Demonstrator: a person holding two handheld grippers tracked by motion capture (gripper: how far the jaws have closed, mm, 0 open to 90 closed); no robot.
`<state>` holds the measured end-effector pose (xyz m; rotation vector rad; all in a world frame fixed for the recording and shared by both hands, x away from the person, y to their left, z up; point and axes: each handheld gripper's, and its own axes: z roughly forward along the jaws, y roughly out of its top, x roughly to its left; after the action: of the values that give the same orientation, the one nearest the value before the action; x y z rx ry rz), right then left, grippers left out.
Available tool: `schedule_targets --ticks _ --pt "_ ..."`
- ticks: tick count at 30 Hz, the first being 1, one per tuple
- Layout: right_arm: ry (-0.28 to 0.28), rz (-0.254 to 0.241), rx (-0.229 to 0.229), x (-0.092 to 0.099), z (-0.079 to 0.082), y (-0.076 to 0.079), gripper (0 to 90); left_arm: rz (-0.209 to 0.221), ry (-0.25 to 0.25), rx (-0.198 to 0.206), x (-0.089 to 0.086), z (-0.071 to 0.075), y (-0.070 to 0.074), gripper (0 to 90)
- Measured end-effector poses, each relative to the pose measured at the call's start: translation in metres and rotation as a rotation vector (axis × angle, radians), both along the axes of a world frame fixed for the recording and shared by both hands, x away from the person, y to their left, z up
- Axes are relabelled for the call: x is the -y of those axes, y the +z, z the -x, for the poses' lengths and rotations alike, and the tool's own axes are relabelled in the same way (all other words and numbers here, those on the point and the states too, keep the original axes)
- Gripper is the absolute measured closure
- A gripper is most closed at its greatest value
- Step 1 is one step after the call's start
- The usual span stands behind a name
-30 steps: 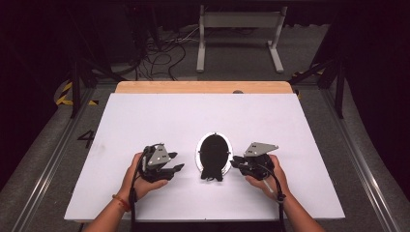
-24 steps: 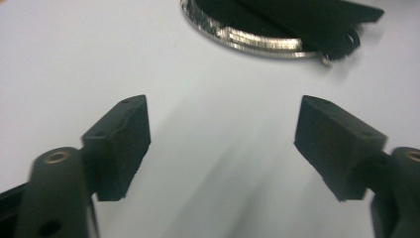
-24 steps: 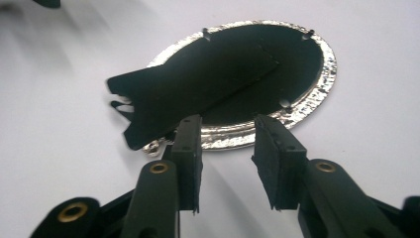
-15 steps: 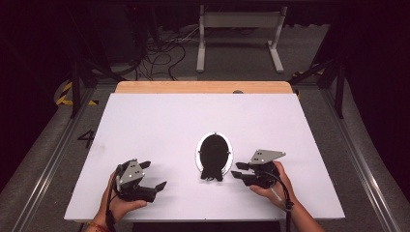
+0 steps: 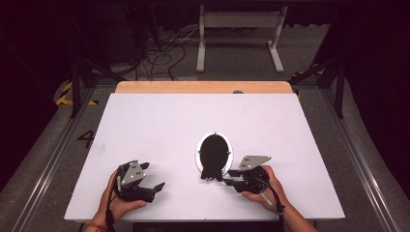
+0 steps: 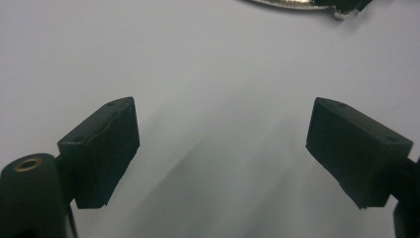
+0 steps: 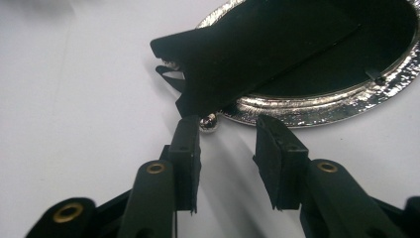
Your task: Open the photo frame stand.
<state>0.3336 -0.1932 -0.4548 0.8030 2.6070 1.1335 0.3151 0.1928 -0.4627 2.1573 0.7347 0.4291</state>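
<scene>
Catching the black stand flap [image 7: 257,49] instead of the rim looks like the main risk here: the oval picture frame [image 5: 213,153] lies face down near the middle of the white table [image 5: 159,125], its black back upward and a thin silver rim [image 7: 317,111] around it, and the flap sticks out over the near edge just above the right gripper [image 7: 228,144]. If those jaws shut where they stand, they may pinch the thin flap or skid off the small silver ball foot [image 7: 208,122], and the frame may slide or twist on the smooth surface rather than lift. A pull on the flap alone could bend its hinge.

On the right gripper, the jaws stand partly apart, having just been opening, with nothing between them; the left pad [image 7: 188,148] sits just beside the ball foot, close enough that I cannot tell whether it touches. Its other pad is near the rim but apart from it.

Over at the near left of the table, the left gripper [image 5: 145,186] is well apart from the frame. Its jaws stand wide, having just been opening, and in the left gripper view only bare table lies between its pads [image 6: 101,148]
</scene>
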Motion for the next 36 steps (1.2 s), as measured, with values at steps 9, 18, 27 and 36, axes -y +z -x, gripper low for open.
schedule_targets --ticks 9,18,27,36 --pt "0.030 0.088 -0.004 -0.011 0.007 0.004 67.7 0.000 -0.015 -0.007 0.002 0.001 -0.001 13.9" --pt "0.031 0.083 -0.006 -0.017 0.005 0.003 70.8 -0.010 -0.020 -0.018 0.005 -0.001 -0.003 13.9" --pt "0.026 0.008 -0.040 -0.016 0.001 0.000 68.4 -0.013 -0.027 -0.024 0.007 -0.002 -0.005 13.8" --pt "0.017 -0.156 -0.152 -0.009 -0.010 -0.007 52.9 -0.010 -0.035 -0.025 0.008 -0.001 -0.005 13.5"
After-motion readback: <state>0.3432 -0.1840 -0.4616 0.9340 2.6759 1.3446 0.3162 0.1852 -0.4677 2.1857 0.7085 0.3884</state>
